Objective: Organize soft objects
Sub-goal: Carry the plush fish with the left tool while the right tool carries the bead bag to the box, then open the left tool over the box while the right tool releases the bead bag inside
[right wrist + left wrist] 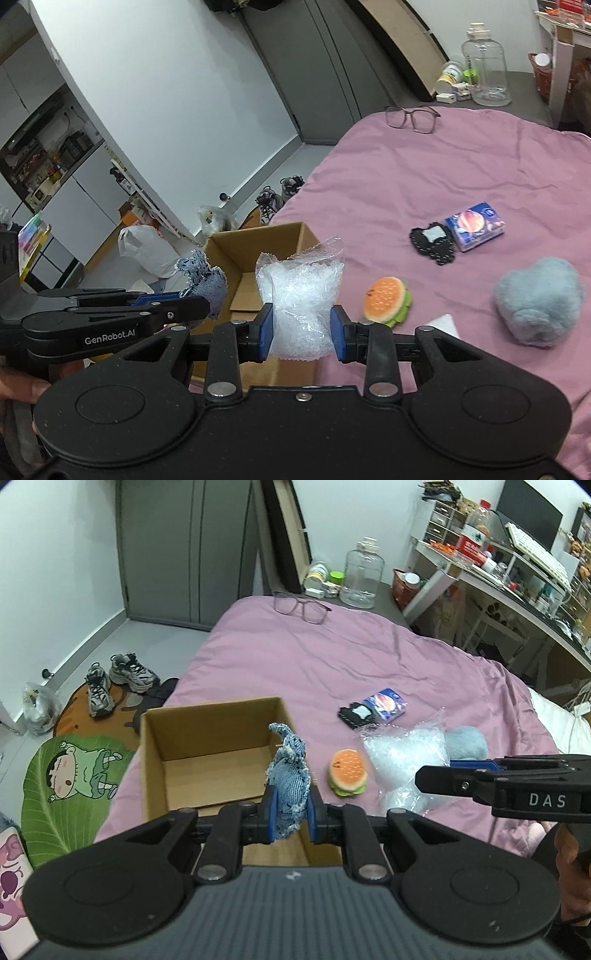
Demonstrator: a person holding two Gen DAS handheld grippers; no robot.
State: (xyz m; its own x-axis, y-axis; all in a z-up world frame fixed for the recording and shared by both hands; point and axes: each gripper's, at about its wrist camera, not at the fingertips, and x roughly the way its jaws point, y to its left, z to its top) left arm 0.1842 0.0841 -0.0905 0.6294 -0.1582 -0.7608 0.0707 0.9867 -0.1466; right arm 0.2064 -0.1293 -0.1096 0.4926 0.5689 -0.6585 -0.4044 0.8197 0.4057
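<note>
My left gripper is shut on a blue denim scrap and holds it over the right wall of an open cardboard box on the pink bed. My right gripper is shut on a clear bag of white pellets, held above the bed just right of the box. A burger plush and a fluffy blue heart plush lie on the bed. The right gripper also shows side-on in the left wrist view, with the bag.
A black patch and a tissue pack lie farther back on the bed. Glasses sit near the far edge. Shoes and mats are on the floor left; a desk stands at right.
</note>
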